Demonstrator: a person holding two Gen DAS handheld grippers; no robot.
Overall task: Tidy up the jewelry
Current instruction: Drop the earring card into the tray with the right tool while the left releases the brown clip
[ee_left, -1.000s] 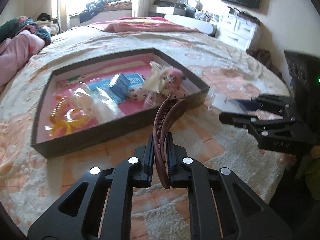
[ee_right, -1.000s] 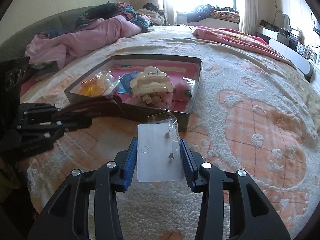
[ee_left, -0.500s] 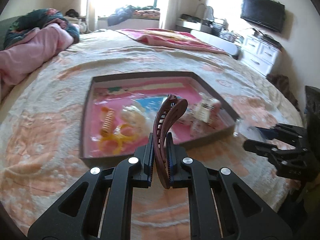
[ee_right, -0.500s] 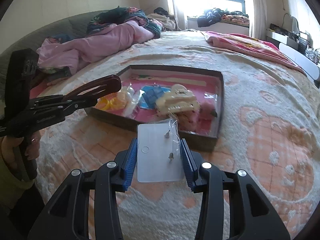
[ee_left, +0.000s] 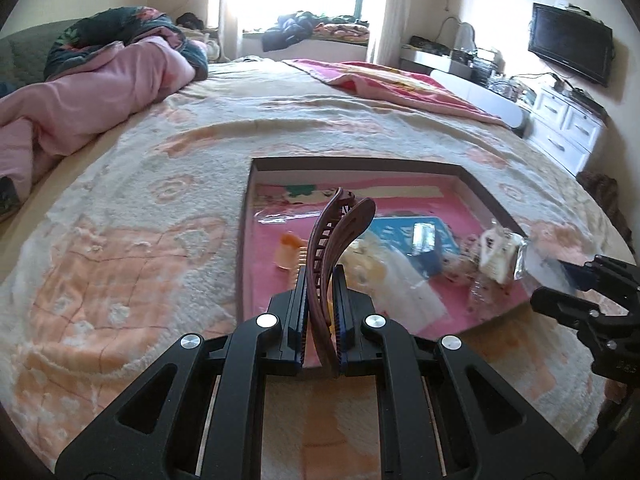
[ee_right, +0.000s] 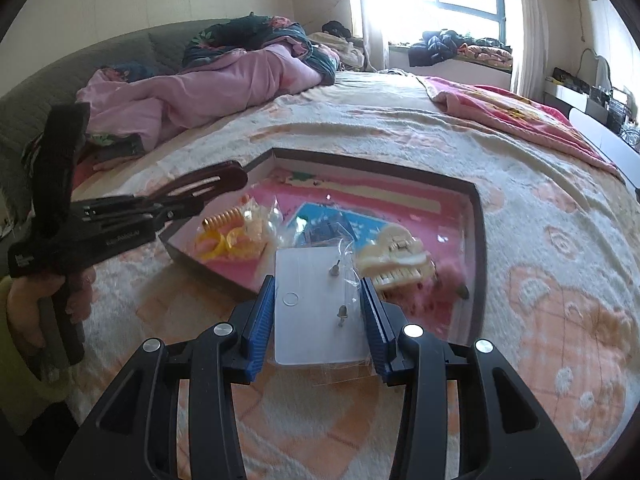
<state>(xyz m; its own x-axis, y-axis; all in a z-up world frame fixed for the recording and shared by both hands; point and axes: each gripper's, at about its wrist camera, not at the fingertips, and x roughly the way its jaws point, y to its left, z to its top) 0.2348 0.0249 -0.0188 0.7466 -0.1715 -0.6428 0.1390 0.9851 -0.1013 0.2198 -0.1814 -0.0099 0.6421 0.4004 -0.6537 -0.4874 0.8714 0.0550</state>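
Left wrist view: left gripper (ee_left: 320,300) pinched a brown hair clip (ee_left: 340,248) edgewise between its pads. The clip's long axis ran forward and upward, away from the camera, tip curving up over the tray (ee_left: 484,196). The tray lay on the blanket (ee_left: 120,240), pink-lined, holding a blue card (ee_left: 416,240), a cream claw clip (ee_left: 500,256) and plastic sleeves. Right gripper (ee_left: 560,280) entered from the right edge over the tray's near corner; lettering on its body was too small to read.

Right wrist view: right gripper (ee_right: 320,312) clamped a white earring card (ee_right: 316,312) flat by its side edges, long axis pointing ahead toward the tray (ee_right: 478,248); two studs sat on the card. At left, a hand (ee_right: 40,300) gripped the left gripper's handle; the hair clip (ee_right: 204,184) pointed right, roughly level, tip above the tray's left corner. White lettering on that gripper was blurred, unreadable. A yellow coil tie (ee_right: 224,220) lay in the tray.
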